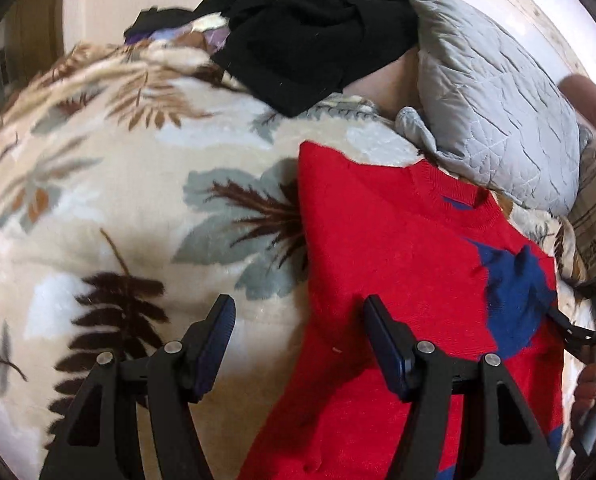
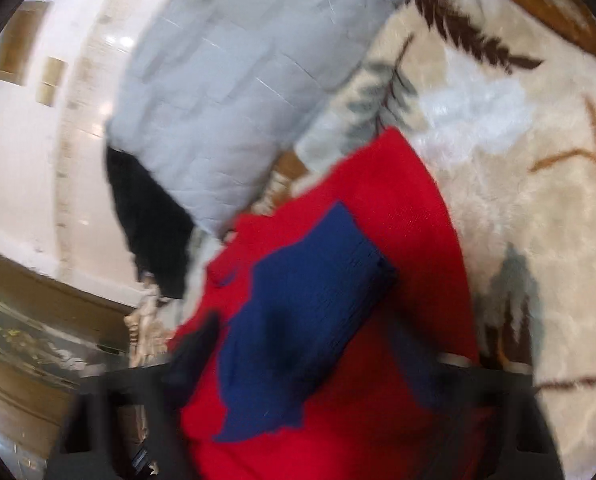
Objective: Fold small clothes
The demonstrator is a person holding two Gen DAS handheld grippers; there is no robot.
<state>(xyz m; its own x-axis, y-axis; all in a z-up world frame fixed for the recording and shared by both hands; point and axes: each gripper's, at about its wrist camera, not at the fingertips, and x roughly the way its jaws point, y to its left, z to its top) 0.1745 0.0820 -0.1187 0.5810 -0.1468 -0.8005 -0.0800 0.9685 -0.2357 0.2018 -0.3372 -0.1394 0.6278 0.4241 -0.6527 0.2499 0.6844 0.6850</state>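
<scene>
Our red sweater (image 1: 386,248) with its blue patch lies spread on the leaf-print blanket (image 1: 118,184), just below the grey quilted pillow (image 1: 494,104), not yet folded small. Our left gripper (image 1: 298,332) hangs released over its near edge; our right gripper (image 2: 318,360) has cloth between its blurred fingers, its grip we cannot tell. Black clothes (image 1: 310,28) wait beyond the pillow.

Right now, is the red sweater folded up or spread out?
Mostly spread out: the red sweater lies flat on the leaf blanket, neckline showing.

Left claw (image 1: 298,340): black triangular arms, silver screws, ribbed dark-blue pads (image 1: 218,344).
</scene>
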